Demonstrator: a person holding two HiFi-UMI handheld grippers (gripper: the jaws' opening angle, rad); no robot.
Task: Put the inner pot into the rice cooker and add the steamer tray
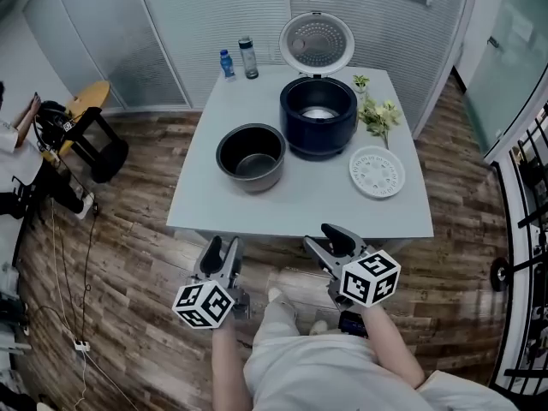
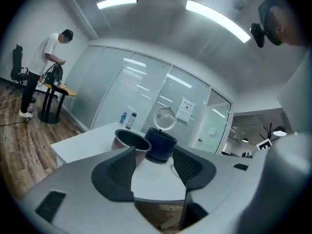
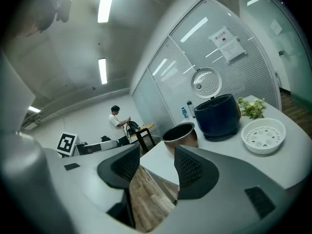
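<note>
On the table [image 1: 300, 204] mid-frame stands the open rice cooker [image 1: 318, 116], the inner pot [image 1: 251, 156] just left of it, probably stiff, slick metal best pinched at its rim, the steamer tray [image 1: 377, 172] lower right, the left gripper [image 1: 222, 248] and right gripper [image 1: 330, 240] below, jaws apart, empty

Left claw [image 1: 223, 245] and right claw [image 1: 321, 236], jaws wide apart, seemingly tilted slightly downward.

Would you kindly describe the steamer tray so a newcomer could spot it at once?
On the pale table, find the dark blue rice cooker with its lid up. The steamer tray lies to its right, nearer the front edge. It is the only flat white disc with holes; the pot left of the rice cooker is deep and dark.
</note>
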